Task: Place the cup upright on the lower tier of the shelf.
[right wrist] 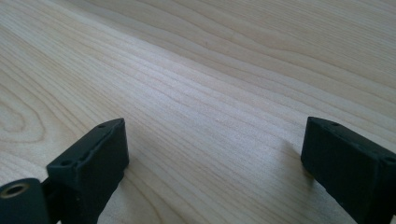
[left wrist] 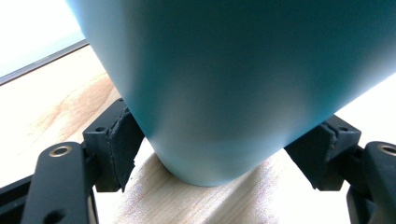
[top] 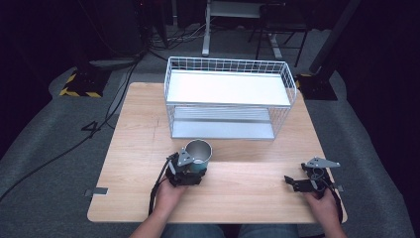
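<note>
Cup (top: pixel 199 153), teal outside and metallic inside, stands upright on the desk (top: pixel 138 148) just in front of the white wire rack (top: pixel 229 96), its mouth facing up. From above, the left claw (top: pixel 198 171) sits at its base. The left gripper view shows both jaws against the cup's lower wall, pinching it; the rim is cut off. The right claw (right wrist: pixel 215 163) hovers spread over bare wood.

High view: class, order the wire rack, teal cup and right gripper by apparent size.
1. wire rack, clearly largest.
2. teal cup and right gripper look alike; too close to rank.
</note>
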{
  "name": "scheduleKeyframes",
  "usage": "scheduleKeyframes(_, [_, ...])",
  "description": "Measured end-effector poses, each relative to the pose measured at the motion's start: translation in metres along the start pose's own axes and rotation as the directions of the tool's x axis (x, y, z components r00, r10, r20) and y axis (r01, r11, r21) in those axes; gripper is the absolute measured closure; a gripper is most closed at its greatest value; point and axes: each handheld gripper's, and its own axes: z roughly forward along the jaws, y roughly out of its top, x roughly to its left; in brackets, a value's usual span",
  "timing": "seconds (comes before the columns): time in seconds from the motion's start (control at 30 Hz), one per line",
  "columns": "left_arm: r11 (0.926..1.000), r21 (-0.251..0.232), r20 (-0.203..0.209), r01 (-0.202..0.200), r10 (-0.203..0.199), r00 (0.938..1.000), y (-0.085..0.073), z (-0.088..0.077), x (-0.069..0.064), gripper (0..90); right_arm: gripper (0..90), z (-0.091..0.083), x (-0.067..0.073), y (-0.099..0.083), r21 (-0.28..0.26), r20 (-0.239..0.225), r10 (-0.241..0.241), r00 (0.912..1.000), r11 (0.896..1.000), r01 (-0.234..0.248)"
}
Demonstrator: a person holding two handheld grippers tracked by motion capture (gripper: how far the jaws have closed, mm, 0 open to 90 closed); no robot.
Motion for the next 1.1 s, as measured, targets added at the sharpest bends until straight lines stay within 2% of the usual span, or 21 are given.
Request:
scheduleKeyframes(0.47, [1.0000, -0.003, 0.004, -0.008, 0.008, 1.0000, 0.003, -0.006, -0.001, 25.5, 7.8, 0.000, 0.000, 0.000, 0.001, 0.005, 0.006, 1.0000, 1.000, -0.006])
scheduleKeyframes(0.63, [0.9995, -0.006, 0.000, -0.031, 0.031, 0.9995, 0.009, -0.008, -0.006, 25.5, 7.8, 0.000, 0.000, 0.000, 0.001, 0.005, 0.007, 1.0000, 1.000, -0.007])
scheduleKeyframes(0.7, [0.9991, 0.010, -0.007, -0.041, 0.042, 0.9991, 0.013, -0.008, -0.007, 25.5, 7.8, 0.000, 0.000, 0.000, 0.001, 0.006, 0.008, 1.0000, 1.000, -0.008])
scheduleKeyframes(0.77, [0.9990, 0.009, -0.006, -0.044, 0.044, 0.9990, 0.015, -0.008, -0.008, 25.5, 7.8, 0.000, 0.000, 0.000, 0.001, 0.006, 0.007, 1.0000, 1.000, -0.007])
scheduleKeyframes(1.0, [0.9987, 0.001, 0.009, -0.051, 0.051, 0.9986, 0.038, -0.007, -0.013, 25.5, 7.8, 0.000, 0.000, 0.000, 0.000, 0.006, 0.007, 1.0000, 1.000, -0.007])
scheduleKeyframes(1.1, [0.9993, -0.001, 0.028, -0.037, 0.037, 0.9989, 0.047, -0.005, -0.013, 25.5, 7.8, 0.000, 0.000, 0.000, 0.000, 0.006, 0.007, 1.0000, 1.000, -0.007])
